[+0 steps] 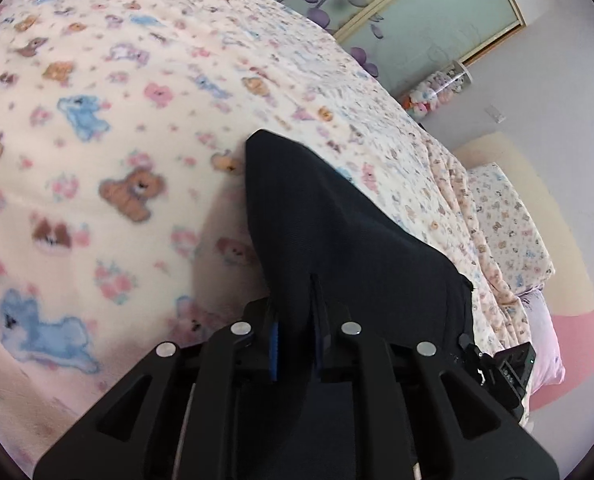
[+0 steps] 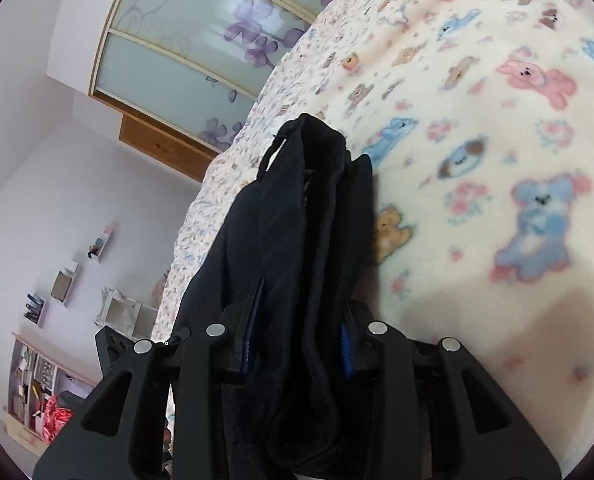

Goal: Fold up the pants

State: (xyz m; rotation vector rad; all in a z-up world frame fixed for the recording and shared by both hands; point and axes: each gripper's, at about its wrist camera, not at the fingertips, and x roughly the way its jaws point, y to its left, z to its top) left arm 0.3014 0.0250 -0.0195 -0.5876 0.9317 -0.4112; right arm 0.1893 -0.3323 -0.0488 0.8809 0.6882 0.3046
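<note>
The black pants [image 1: 337, 232] hang lifted over the bed. My left gripper [image 1: 295, 320] is shut on a flat edge of the pants, and the cloth drapes over and hides the fingertips. In the right wrist view my right gripper [image 2: 297, 320] is shut on a thick bunched part of the pants [image 2: 309, 208], with a loop showing at the top. The cloth runs between both jaws and down past the camera.
A fleece blanket with a bear print [image 1: 117, 140] covers the bed [image 2: 497, 120]. A pillow [image 1: 509, 224] lies at the head. A wardrobe with glass flower doors [image 2: 201, 40] and wall shelves [image 2: 65, 280] stand beyond the bed.
</note>
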